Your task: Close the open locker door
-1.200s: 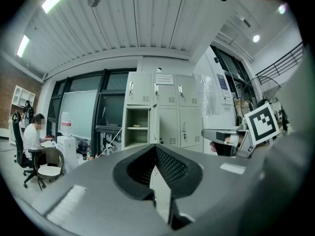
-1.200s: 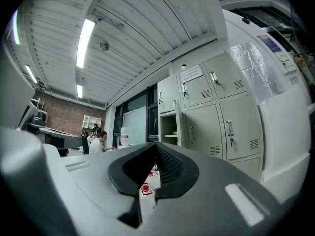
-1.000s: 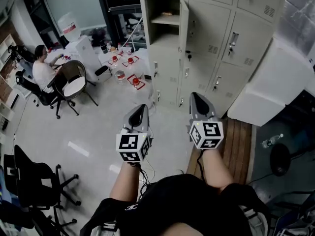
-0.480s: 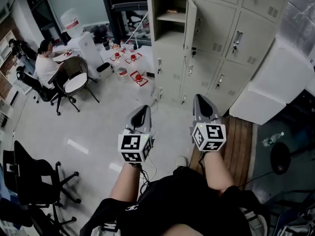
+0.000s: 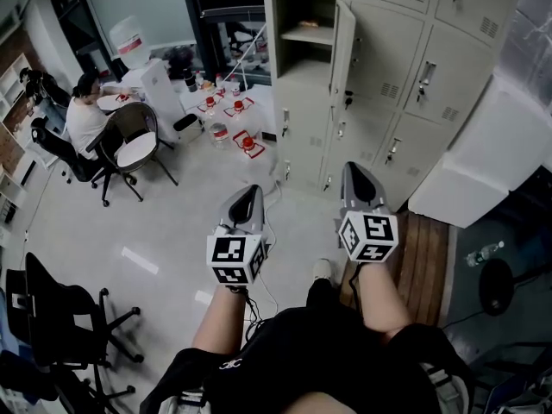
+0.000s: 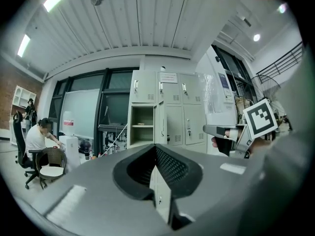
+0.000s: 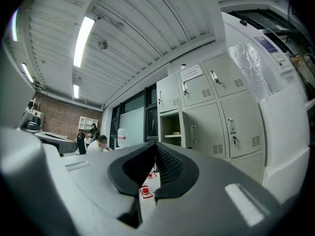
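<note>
The open locker (image 5: 304,34) sits in the left column of the bank (image 5: 405,76), second row from the top. Its door (image 5: 343,43) stands out from the front, edge-on to the person and upright along its long side. The hinge looks to be on its right edge.

Both grippers are held low and well short of the bank, pointing at it. The left gripper (image 5: 245,198) has its fingers (image 6: 170,167) pressed together on nothing. The right gripper (image 5: 354,178) is the same, its fingers (image 7: 168,165) closed and empty.

The door lies ahead and above, nearly in line with the right gripper, which seems the nearer. It would likely push the door's free edge leftward into the frame.
</note>
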Action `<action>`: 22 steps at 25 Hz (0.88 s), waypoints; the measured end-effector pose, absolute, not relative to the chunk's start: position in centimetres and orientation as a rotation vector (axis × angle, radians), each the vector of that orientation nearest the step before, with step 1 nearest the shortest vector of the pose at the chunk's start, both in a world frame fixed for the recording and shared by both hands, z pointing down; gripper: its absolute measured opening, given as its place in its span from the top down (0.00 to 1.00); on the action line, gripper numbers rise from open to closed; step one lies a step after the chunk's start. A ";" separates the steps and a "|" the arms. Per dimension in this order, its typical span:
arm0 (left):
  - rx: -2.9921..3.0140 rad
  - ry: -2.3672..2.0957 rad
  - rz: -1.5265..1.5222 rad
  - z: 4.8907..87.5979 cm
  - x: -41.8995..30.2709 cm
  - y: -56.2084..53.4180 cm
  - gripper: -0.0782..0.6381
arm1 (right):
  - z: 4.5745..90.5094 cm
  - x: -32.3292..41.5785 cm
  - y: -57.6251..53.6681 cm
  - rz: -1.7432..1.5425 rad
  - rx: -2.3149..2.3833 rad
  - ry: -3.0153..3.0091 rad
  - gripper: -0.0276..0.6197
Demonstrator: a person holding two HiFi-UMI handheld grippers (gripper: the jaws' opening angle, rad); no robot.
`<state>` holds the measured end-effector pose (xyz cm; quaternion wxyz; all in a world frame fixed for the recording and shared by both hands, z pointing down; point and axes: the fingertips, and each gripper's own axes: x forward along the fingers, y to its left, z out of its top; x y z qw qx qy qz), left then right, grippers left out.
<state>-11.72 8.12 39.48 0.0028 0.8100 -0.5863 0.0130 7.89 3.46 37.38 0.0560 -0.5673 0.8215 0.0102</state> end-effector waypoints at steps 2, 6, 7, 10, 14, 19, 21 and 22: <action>2.546 -1.837 0.049 39.5 -11.5 6.2 0.89 | 37.4 8.2 1.6 0.024 -1.726 2.481 0.94; 2.552 -1.842 0.059 39.5 -11.1 1.9 0.89 | 37.4 8.9 -2.7 0.018 -1.733 2.461 0.94; 2.552 -1.845 0.060 39.4 -11.0 0.6 0.89 | 37.3 9.2 -4.0 0.020 -1.731 2.459 0.94; 2.542 -1.846 0.064 39.3 -10.1 -3.7 0.89 | 36.8 9.9 -8.2 0.020 -1.722 2.466 0.94; 2.532 -1.856 0.063 38.3 -8.9 -9.5 0.89 | 35.6 11.1 -13.7 0.021 -1.705 2.478 0.94; 2.539 -1.851 0.052 37.0 -6.6 -15.9 0.89 | 34.3 12.9 -19.6 0.019 -1.682 2.478 0.94; 2.539 -1.850 0.052 36.7 -5.8 -18.1 0.89 | 34.0 13.5 -21.5 0.024 -1.675 2.491 0.94; 2.541 -1.851 0.050 36.6 -5.5 -19.0 0.89 | 33.9 13.7 -22.3 0.026 -1.672 2.501 0.94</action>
